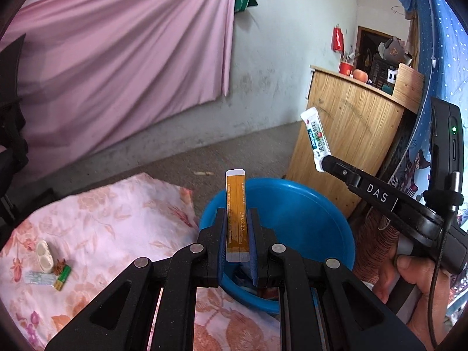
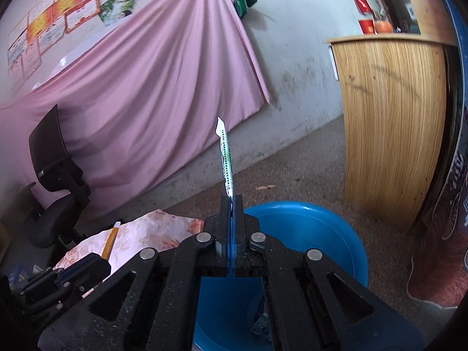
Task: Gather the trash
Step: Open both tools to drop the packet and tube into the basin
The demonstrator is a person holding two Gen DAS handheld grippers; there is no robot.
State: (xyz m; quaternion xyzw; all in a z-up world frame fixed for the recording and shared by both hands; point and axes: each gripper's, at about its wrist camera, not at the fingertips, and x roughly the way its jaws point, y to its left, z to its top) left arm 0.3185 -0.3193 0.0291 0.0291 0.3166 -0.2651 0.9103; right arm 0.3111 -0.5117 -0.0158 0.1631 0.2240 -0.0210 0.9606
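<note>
Left gripper point(image 1: 237, 235) clamped on an orange sachet point(image 1: 235, 213) with white sealed ends, standing upright between the blue pads and printed with a date code down one side. Directly beyond and below it, a blue plastic basin point(image 1: 307, 213) on the floor, a few scraps of wrapper lying at its bottom. Right gripper point(image 1: 323, 163) reaching in from the right in the left wrist view, pinched tight on a white sachet point(image 1: 316, 137) with green and red print, held out above the far right rim of the basin; a hand point(image 1: 421, 286) wrapped around that gripper's handle at the lower right. From the right wrist view, right gripper point(image 2: 232, 201) with jaws fully together, the white sachet point(image 2: 226, 161) seen edge-on and sticking up past the fingertips, the basin point(image 2: 321, 228) just below and ahead. To the left of the basin, a floral cloth point(image 1: 102, 219) spread over a low surface, bearing more loose items: a small cream two-cavity case point(image 1: 45, 256), a green battery point(image 1: 62, 277), a flat whitish packet point(image 1: 38, 278) (print too blurred to read). Behind, a pink sheet point(image 1: 117, 58) draped across the wall, a wooden cabinet point(image 1: 345, 152) to the right, a black office chair point(image 2: 55, 181) at the left in the right wrist view.
</note>
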